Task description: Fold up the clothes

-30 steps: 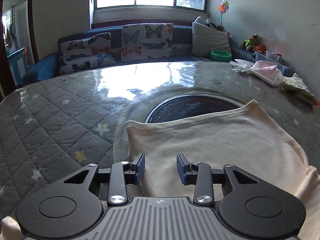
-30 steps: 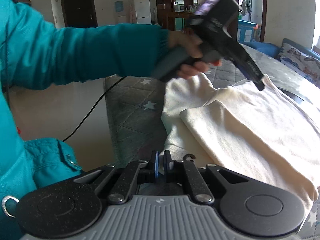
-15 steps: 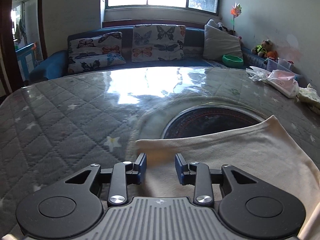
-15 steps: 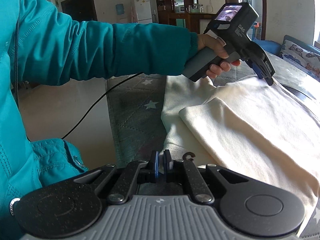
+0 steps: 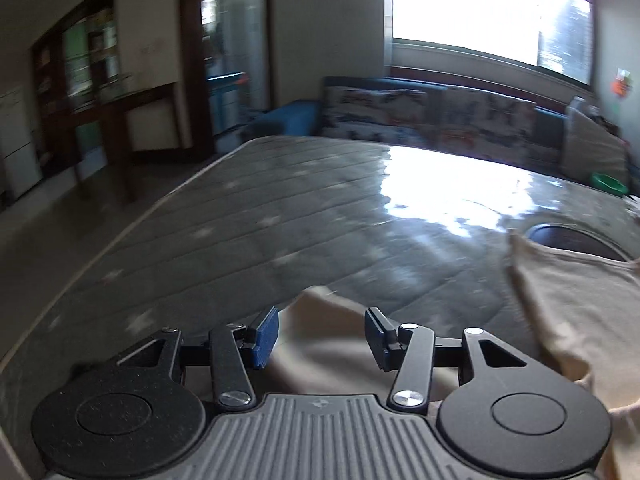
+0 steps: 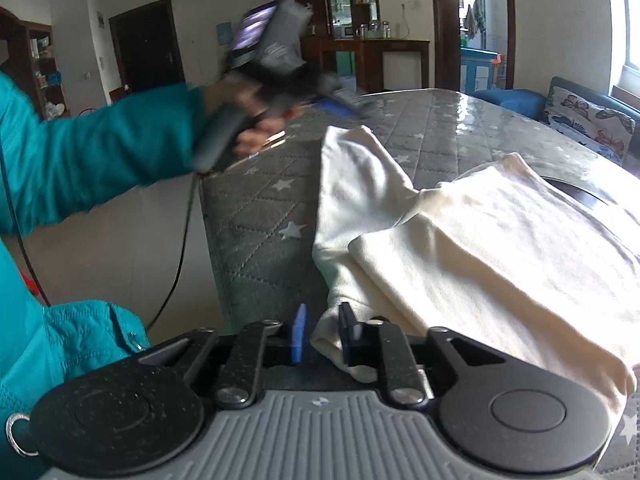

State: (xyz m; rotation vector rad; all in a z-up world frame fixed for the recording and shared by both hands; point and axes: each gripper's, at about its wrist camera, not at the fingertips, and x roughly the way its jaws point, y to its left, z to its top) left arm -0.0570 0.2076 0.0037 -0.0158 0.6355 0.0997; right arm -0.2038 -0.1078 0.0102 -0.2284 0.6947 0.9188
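Cream garment (image 6: 500, 240) lies part-folded on quilted table (image 6: 256, 216) w/ one sleeve (image 6: 352, 168) splayed out; R gripper (image 6: 320, 330) opening, hem loose betw. jaws, prob. releasing; L gripper (image 5: 320, 332) opening, empty, over sleeve, likely next pinch.

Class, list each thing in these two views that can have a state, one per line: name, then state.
cream garment: partly folded, one sleeve lying out flat
left tool: jaws opening, nothing gripped
right tool: jaws opening, a garment corner between them
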